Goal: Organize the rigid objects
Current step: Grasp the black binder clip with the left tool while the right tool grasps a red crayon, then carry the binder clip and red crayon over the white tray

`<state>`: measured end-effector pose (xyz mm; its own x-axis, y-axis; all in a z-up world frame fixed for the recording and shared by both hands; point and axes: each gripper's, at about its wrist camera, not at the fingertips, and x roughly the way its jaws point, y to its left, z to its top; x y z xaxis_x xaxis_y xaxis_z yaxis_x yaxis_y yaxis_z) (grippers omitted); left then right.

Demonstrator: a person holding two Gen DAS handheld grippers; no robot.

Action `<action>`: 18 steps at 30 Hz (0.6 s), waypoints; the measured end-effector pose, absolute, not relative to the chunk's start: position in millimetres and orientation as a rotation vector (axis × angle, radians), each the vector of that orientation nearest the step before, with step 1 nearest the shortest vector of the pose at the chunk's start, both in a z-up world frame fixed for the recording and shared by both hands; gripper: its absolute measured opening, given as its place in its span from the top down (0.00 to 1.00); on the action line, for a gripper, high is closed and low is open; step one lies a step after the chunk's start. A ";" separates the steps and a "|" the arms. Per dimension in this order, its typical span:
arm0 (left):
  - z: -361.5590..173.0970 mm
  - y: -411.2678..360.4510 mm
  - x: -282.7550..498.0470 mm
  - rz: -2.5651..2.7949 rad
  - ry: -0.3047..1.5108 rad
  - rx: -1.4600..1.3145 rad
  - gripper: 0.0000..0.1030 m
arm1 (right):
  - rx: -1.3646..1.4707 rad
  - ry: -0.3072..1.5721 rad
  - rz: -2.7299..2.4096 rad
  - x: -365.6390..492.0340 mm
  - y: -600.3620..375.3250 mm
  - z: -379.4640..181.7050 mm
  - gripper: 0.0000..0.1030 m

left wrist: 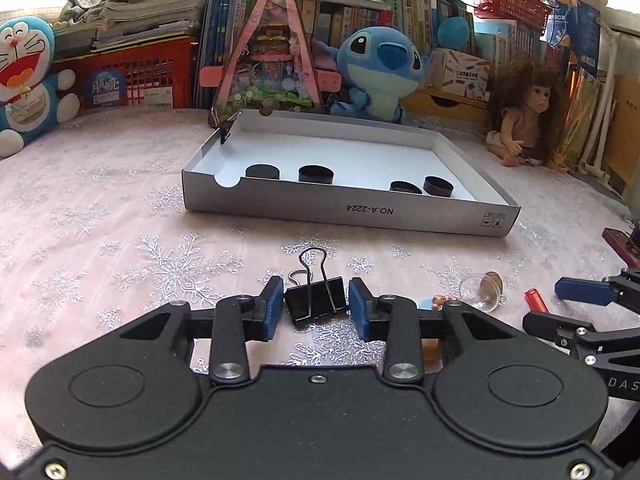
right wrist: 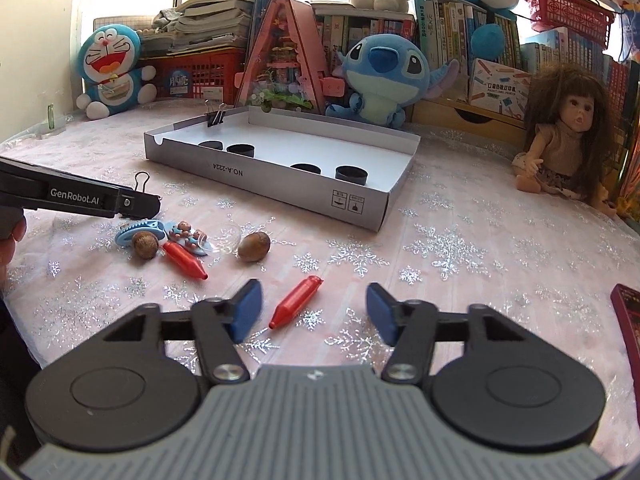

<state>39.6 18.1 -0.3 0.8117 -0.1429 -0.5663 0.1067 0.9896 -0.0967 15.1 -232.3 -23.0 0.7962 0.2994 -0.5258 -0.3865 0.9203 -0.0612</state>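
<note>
The left gripper (left wrist: 316,307) bracketed a black binder clip (left wrist: 315,300) on the tablecloth (left wrist: 120,240), pads just beside its sides, not visibly pressing. The right gripper (right wrist: 314,312) stood released around a red crayon (right wrist: 295,302); the box (right wrist: 280,184) lay toward twelve o'clock.

From my left wrist camera I look low and close over the table (left wrist: 100,208), angled downward, toward the grey box (left wrist: 348,210) and the bookshelf beyond. My right wrist camera sits to its right, facing the same way, equally near. Both views share the box (right wrist: 280,184), the Stitch plush (left wrist: 380,72) (right wrist: 384,80) and the doll (left wrist: 524,116) (right wrist: 568,132).
</note>
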 end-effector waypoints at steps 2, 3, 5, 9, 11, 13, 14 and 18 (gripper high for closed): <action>-0.4 16.8 39.4 -0.135 0.606 -0.054 0.68 | -0.156 0.535 0.377 14.0 -232.1 -23.5 0.57; -0.2 16.6 39.3 -0.134 0.603 -0.055 0.70 | -0.153 0.531 0.377 13.2 -231.5 -23.4 0.62; 0.5 16.6 39.7 -0.134 0.603 -0.061 0.70 | -0.155 0.533 0.368 12.8 -229.3 -24.0 0.79; 1.5 17.8 38.8 -0.132 0.597 -0.067 0.70 | -0.147 0.530 0.357 13.2 -227.4 -23.9 0.86; 2.5 18.3 38.8 -0.132 0.594 -0.068 0.70 | -0.140 0.528 0.347 13.9 -228.4 -23.2 0.86; 3.6 18.8 37.6 -0.131 0.589 -0.065 0.70 | -0.130 0.525 0.336 14.7 -230.6 -21.7 0.87; 4.4 19.0 37.2 -0.130 0.585 -0.063 0.70 | -0.125 0.523 0.332 15.2 -231.7 -20.8 0.87; 8.7 19.7 38.1 -0.129 0.574 -0.061 0.70 | -0.111 0.511 0.316 17.8 -235.5 -16.3 0.87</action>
<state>38.1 19.7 8.7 0.8317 -0.1385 -0.5377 0.1047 0.9901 -0.0931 17.8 -235.5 -16.3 0.8250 0.2690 -0.4969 -0.3240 0.9457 -0.0259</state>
